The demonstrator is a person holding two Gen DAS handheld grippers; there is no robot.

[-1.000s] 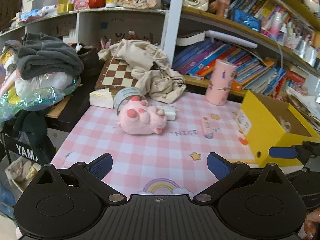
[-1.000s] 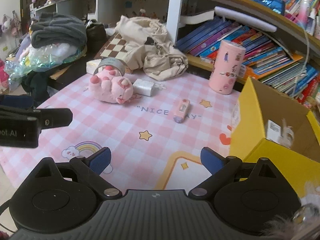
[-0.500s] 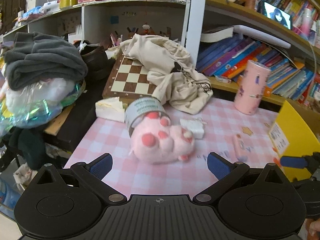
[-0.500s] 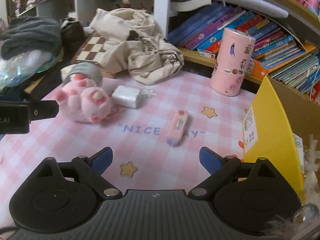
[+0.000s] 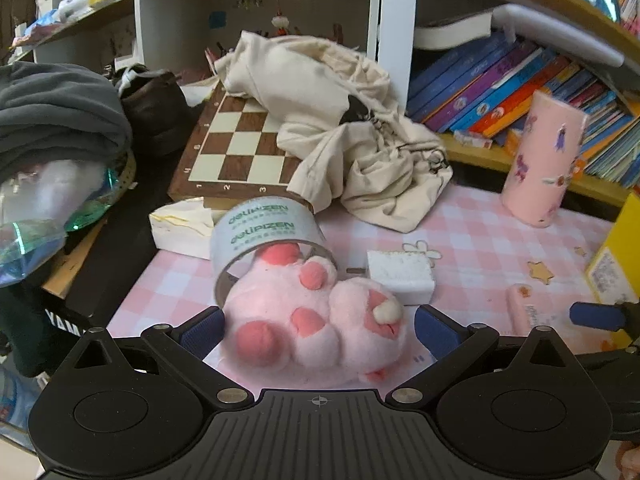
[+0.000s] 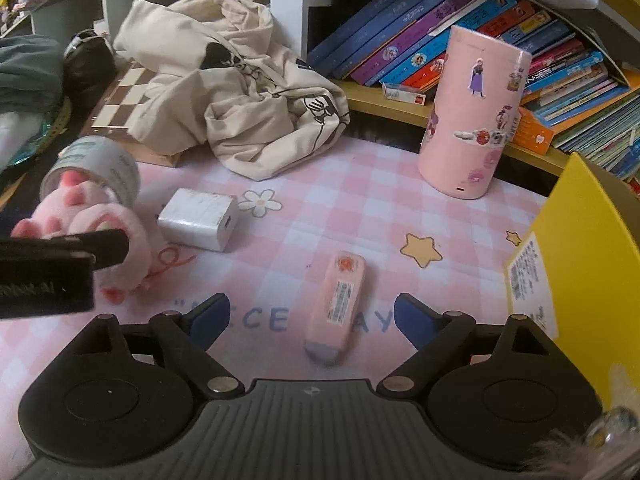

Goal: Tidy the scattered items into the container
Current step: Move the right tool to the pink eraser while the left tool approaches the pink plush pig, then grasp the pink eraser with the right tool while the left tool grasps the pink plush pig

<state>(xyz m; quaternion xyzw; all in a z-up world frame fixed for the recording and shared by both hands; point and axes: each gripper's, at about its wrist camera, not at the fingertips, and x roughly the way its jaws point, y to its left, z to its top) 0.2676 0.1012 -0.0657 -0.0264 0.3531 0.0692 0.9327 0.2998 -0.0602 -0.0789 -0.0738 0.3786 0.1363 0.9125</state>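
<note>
Around the pink bar (image 6: 337, 305) the checked mat (image 6: 360, 200) is left bare on both sides, so room is given between it and the yellow box (image 6: 592, 248) at 3 o'clock. The plush paw (image 5: 316, 320) is boxed in pretty tight: tape roll (image 5: 260, 232) pressed against it at 11 o'clock, white charger (image 5: 400, 276) touching at 2. Further back the way is blocked by the cloth bag (image 6: 240, 92) and pink cylinder (image 6: 472, 120).

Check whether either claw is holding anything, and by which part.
Nothing is held. The open left claw straddles the fluffy pink paw-shaped plush; the open right claw straddles the slim pink plastic case.
</note>
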